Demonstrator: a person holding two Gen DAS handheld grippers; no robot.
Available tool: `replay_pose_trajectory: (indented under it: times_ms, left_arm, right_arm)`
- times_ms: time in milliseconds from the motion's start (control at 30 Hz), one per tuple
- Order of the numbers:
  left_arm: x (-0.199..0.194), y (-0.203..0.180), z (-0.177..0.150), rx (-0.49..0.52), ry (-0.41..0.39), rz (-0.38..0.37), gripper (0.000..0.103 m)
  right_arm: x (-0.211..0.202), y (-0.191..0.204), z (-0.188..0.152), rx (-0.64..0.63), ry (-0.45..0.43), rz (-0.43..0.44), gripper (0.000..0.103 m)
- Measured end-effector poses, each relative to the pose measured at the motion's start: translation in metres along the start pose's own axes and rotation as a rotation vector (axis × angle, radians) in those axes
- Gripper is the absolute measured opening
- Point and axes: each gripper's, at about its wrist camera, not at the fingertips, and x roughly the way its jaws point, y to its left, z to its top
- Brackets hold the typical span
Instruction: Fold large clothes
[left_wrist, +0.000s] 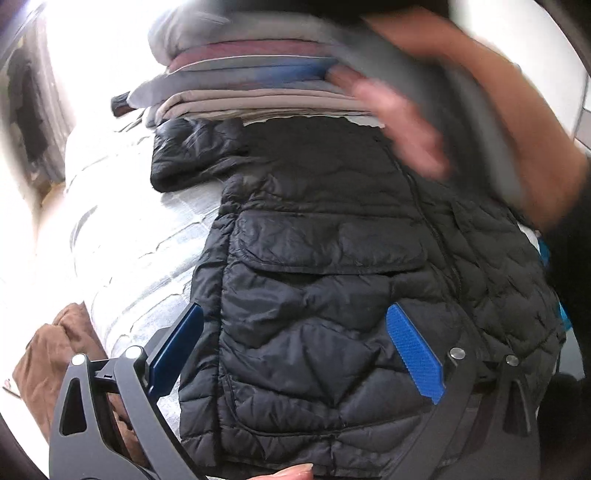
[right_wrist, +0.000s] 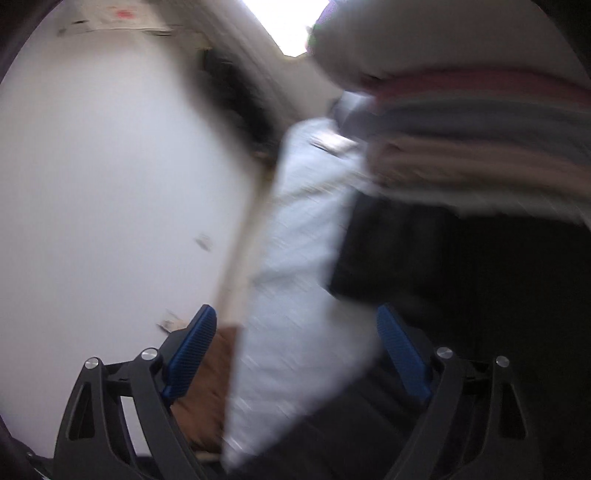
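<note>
A black quilted puffer jacket (left_wrist: 332, 258) lies spread on a pale striped bed cover (left_wrist: 147, 229), with one sleeve (left_wrist: 195, 155) out to the upper left. My left gripper (left_wrist: 295, 332) hovers over the jacket's lower part, jaws wide apart and blue pads (left_wrist: 413, 350) not pressing on it. A blurred hand (left_wrist: 406, 122) carries the other gripper above the jacket's upper right. The right wrist view is smeared: my right gripper (right_wrist: 297, 332) is open with nothing between its fingers, above the bed cover (right_wrist: 295, 258) and beside the jacket (right_wrist: 461, 288).
A stack of folded clothes (left_wrist: 258, 74) stands at the far end of the bed, touching the jacket's top edge, and shows as the stack (right_wrist: 480, 129) at upper right. A brown garment (left_wrist: 62, 350) lies off the bed's near left corner. A pale floor (right_wrist: 110, 184) spreads left.
</note>
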Motion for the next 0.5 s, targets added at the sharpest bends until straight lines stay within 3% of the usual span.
replay_pose_trajectory:
  times_ms: [100, 133, 233, 500]
  left_arm:
    - [0.002, 0.005, 0.000, -0.059, 0.019, -0.002, 0.095]
    - [0.000, 0.006, 0.000, -0.076, 0.013, -0.009, 0.095]
    - [-0.008, 0.008, 0.001, -0.081, -0.019, -0.003, 0.095]
    - [-0.006, 0.036, -0.001, -0.089, 0.005, -0.008, 0.095]
  right_arm:
    - [-0.006, -0.058, -0.023, 0.197, 0.027, -0.154, 0.086]
    - [0.000, -0.069, -0.015, 0.237, 0.025, -0.198, 0.086]
    - [0.022, -0.083, -0.006, 0.223, 0.025, -0.336, 0.086]
    - [0.158, -0.116, 0.057, 0.447, 0.030, -0.200, 0.086]
